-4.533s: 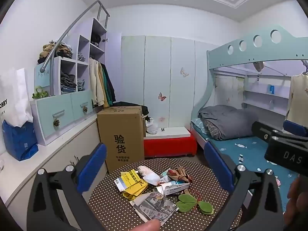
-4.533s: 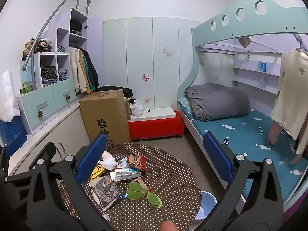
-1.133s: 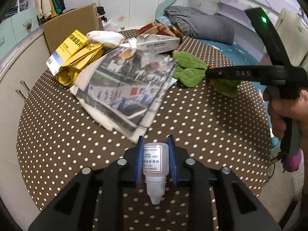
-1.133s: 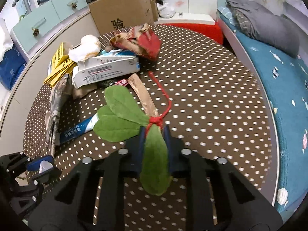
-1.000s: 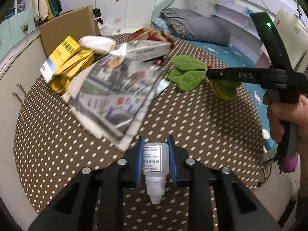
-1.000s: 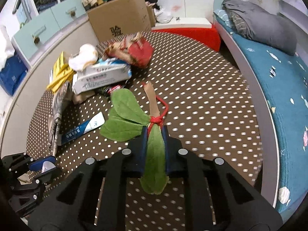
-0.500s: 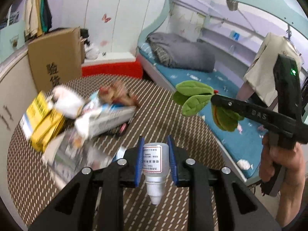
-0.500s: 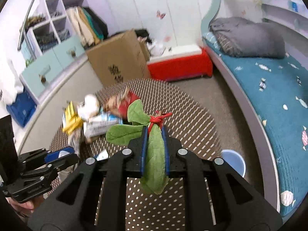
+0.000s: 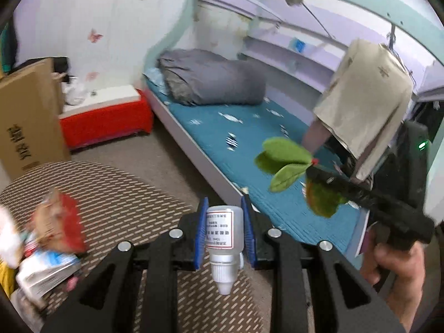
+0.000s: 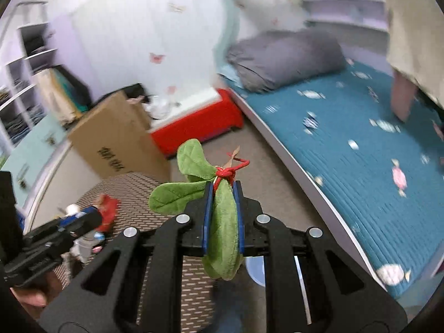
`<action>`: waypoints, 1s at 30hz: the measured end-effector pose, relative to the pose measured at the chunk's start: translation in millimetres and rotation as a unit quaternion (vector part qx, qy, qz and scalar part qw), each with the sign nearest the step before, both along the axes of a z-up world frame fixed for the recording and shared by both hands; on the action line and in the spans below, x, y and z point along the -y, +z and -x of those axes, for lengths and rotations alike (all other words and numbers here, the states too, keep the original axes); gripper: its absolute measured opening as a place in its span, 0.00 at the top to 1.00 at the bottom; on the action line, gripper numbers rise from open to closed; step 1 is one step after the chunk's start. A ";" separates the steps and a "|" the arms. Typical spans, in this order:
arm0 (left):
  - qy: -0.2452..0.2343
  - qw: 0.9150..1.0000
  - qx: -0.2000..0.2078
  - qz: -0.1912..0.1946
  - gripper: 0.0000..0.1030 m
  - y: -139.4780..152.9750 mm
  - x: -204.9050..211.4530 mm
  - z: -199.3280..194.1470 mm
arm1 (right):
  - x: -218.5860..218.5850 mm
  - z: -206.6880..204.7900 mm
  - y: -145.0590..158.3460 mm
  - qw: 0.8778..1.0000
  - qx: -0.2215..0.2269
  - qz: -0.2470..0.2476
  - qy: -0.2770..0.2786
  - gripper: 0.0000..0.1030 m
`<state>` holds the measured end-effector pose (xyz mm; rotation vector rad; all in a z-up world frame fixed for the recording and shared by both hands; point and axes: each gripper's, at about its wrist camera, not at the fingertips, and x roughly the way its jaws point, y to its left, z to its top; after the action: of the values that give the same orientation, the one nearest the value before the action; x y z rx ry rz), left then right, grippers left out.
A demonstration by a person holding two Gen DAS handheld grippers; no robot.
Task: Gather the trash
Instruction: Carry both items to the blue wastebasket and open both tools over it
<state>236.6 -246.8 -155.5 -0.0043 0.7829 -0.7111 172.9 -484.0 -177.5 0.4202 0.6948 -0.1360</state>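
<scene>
1. Left gripper: fingers nearly closed, clamped on a small white bottle; label faces up, nozzle points back toward the handle

2. Bottle is in the air, above the near edge of the dotted counter

3. Right gripper: fingers almost fully closed on one leaf of a green leaf bunch; the other leaves fan out left and up, tied at a red cord knot just past the fingertips

4. Seen from the left wrist, the bunch hangs over the edge of the blue bed, clear of the counter; a hand grips that gripper's handle

5. Left on the counter: a red wrapper and a white carton, both blurred

6. A pale blue bin shows on the floor below the right gripper, mostly hidden by it

7. Behind: cardboard box, red bench, grey duvet on the bed

8. Both views smeared with motion blur
</scene>
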 end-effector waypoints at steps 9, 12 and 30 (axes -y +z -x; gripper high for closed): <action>-0.060 0.993 -0.079 -0.070 0.77 -75.7 110.4 -44.3 | 53.4 -33.6 -150.2 0.986 -0.135 -0.082 -0.051 0.86; -0.073 0.988 -0.096 -0.094 0.77 -100.4 131.3 -53.9 | 62.6 -50.0 -192.1 0.977 -0.166 -0.118 -0.060 0.85; -0.087 0.969 -0.115 -0.203 0.21 -151.2 173.2 -80.1 | 93.0 -16.5 -222.8 0.956 -0.132 -0.217 -0.145 0.07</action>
<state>316.7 -420.0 -306.7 0.3620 1.1510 -0.7114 189.4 -577.0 -400.3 0.9396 0.9259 -0.3244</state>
